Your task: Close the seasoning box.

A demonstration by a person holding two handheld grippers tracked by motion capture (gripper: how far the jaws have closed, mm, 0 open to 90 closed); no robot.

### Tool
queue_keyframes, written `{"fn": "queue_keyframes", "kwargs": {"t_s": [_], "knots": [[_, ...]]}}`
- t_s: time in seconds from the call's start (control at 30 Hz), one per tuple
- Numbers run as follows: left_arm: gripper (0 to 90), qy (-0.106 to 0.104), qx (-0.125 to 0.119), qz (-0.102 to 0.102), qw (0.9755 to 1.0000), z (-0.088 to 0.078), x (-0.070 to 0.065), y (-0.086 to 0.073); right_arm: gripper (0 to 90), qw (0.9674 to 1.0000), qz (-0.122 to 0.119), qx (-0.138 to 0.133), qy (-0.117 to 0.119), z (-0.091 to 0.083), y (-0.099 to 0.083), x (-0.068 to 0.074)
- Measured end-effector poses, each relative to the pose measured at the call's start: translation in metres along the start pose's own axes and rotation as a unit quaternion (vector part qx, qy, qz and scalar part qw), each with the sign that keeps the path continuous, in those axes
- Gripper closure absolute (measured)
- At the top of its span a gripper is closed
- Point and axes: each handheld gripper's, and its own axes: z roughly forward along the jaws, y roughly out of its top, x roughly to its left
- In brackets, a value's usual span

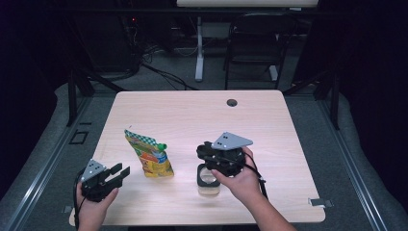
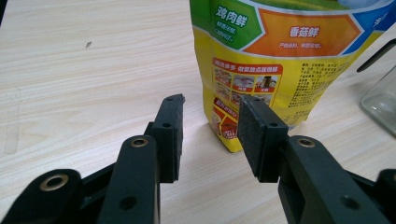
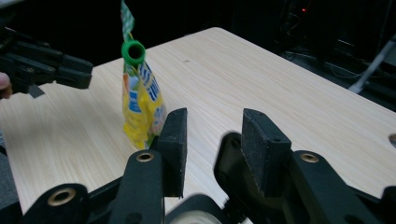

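Observation:
A yellow and green stand-up pouch (image 1: pixel 150 159) with a green spout (image 1: pixel 162 146) stands on the table's left half. My left gripper (image 1: pixel 122 169) rests near the front left corner, pointing at the pouch from a short way off. In the left gripper view it (image 2: pixel 211 102) stands open with bare wood between the jaws and the pouch (image 2: pixel 280 60) just beyond them. My right gripper (image 1: pixel 204 153) hovers over a glass jar (image 1: pixel 208 180) with a black top. It (image 3: pixel 215 114) is open and holds nothing, facing the pouch (image 3: pixel 140 105) and its spout (image 3: pixel 133 51).
The wooden table (image 1: pixel 192 110) has a cable hole (image 1: pixel 232 102) at the back. The jar (image 2: pixel 380 100) stands right of the pouch. The left gripper (image 3: pixel 46 65) shows at the far left of the right gripper view. A chair (image 1: pixel 255 43) stands behind the table.

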Motion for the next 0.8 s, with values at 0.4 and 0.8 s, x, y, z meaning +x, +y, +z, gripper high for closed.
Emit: {"fn": "queue_keyframes", "kwargs": {"t_s": [0.4, 0.8], "knots": [[61.0, 0.003, 0.001, -0.005, 1.0000, -0.002, 0.004, -0.001, 57.2, 0.9991, -0.011, 0.005, 0.042, 0.033, 0.028, 0.020], [61.2, 0.004, 0.001, -0.006, 1.0000, -0.002, 0.007, -0.001, 55.9, 0.9964, -0.011, 0.024, 0.080, 0.068, 0.035, 0.036]]}}
